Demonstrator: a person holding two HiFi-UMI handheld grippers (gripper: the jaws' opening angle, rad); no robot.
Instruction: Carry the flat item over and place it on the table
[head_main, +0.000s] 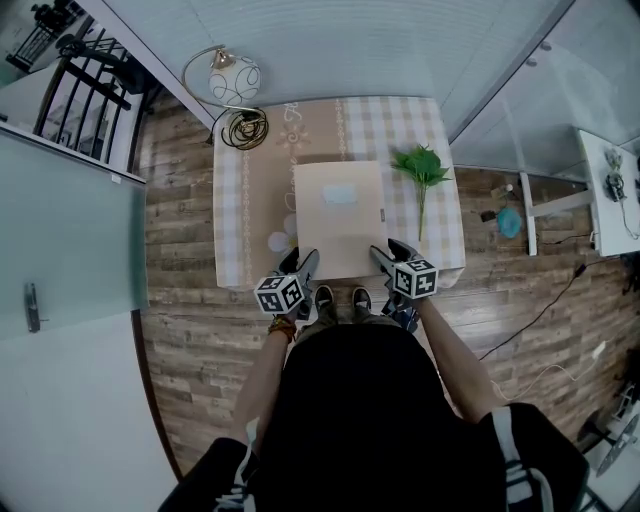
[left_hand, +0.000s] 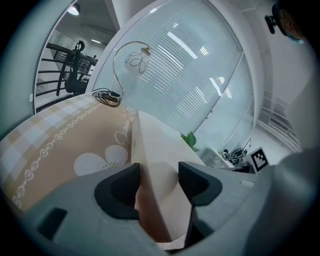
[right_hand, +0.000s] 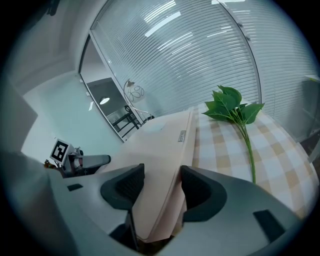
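A wood-plank floor and frosted glass walls surround the checked-cloth worktop. The left claw clamps the near left corner of a flat beige cardboard box, and the right claw clamps its near right corner. The box sits face-up over the worktop, its long axis running straight ahead from both claws.

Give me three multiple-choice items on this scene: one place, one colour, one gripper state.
1. Where does the leafy sprig lie? A. on the tablecloth, right of the flat box; B. on the box; C. on the floor.
2. What colour is the flat box? A. blue; B. beige; C. black.
3. How do the left gripper and right gripper stand? A. both empty; B. both on the sprig; C. each closed on a near corner of the box.
Key: A, head view shows it on the cloth beside the box; B, its top is pale beige; C, each gripper view shows box between pads.
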